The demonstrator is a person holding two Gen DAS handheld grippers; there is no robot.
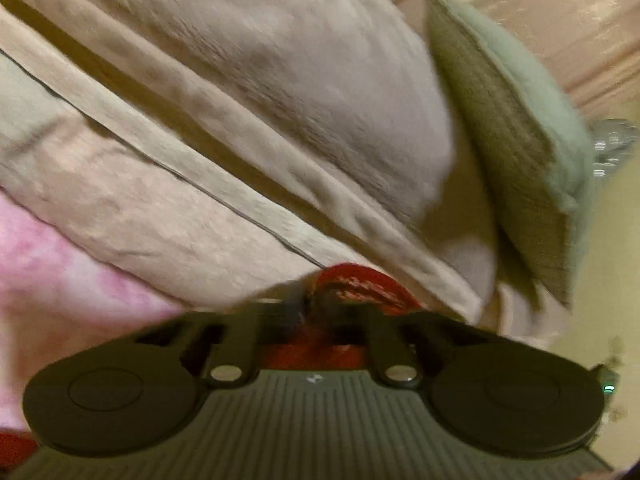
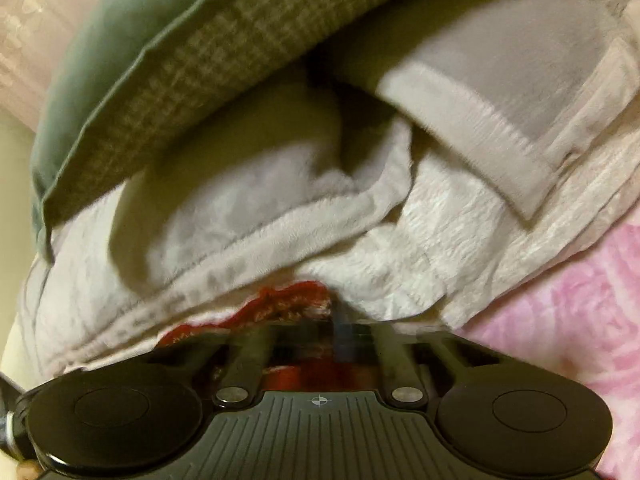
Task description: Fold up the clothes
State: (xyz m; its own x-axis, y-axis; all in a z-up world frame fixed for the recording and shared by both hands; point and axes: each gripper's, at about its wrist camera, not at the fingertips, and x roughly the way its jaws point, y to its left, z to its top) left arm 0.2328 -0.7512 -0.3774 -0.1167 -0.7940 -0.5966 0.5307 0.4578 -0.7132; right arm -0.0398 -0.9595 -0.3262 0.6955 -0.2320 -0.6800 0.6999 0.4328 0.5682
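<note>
presently both tongs, left (image 1: 320, 312) and right (image 2: 320, 320), are clamped on the red garment (image 1: 360, 284), held just above the pink bed (image 1: 60, 280) beside a pillow (image 1: 280, 80). risk: the thin pinch (frames blurred) may slip, dropping the fold.

Left gripper (image 1: 316, 308) closed w/ red cloth (image 1: 360, 288) pinched at its tips. Behind: beige blanket (image 1: 240, 120) piled on pink sheet (image 1: 60, 280), green pillow (image 1: 520, 152) leaning at right. Pic blurry.
</note>
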